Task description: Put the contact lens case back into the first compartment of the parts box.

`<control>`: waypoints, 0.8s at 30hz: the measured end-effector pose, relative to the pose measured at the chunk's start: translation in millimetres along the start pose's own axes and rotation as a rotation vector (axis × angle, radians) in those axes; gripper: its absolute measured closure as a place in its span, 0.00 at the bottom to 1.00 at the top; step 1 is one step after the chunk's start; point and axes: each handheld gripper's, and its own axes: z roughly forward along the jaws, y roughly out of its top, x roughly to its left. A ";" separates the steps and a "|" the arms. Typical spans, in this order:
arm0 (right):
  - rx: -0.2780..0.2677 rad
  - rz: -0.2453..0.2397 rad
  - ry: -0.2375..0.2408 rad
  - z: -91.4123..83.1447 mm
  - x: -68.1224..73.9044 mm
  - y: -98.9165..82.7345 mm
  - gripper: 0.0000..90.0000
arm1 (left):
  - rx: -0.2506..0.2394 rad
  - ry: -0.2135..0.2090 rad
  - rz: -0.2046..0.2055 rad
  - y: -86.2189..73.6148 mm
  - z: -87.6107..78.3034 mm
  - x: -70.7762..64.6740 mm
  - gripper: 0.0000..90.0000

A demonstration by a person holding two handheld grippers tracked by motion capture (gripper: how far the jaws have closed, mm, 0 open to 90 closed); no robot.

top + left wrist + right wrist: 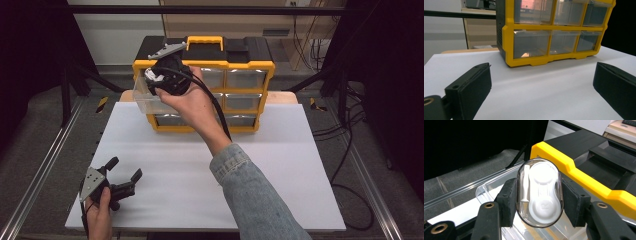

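A clear oval case with a white lens holder inside sits upright between the black pads of my right gripper, which is shut on it. In the high view that right gripper hangs at the top left corner of the yellow and black drawer organizer, over a clear drawer pulled out from it. The drawer lies right below the case. My left gripper rests low near the table's front left, open, with nothing between its fingers. It faces the organizer.
The organizer stands at the back of the white board, with several clear drawers in its front. A black cable trails from the right gripper along the forearm. Metal rails run along both sides of the table.
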 end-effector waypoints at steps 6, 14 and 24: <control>0.016 0.005 0.001 2.1 0.2 -0.4 0.54 | 0.001 0.000 0.001 0.0 0.2 0.0 0.02; 0.010 0.033 0.004 4.9 0.3 -1.4 0.53 | -0.001 0.001 -0.002 0.0 0.1 0.5 0.02; -0.022 0.055 0.013 -1.3 -0.5 -0.1 0.49 | 0.001 0.002 -0.001 -0.1 0.2 0.5 0.02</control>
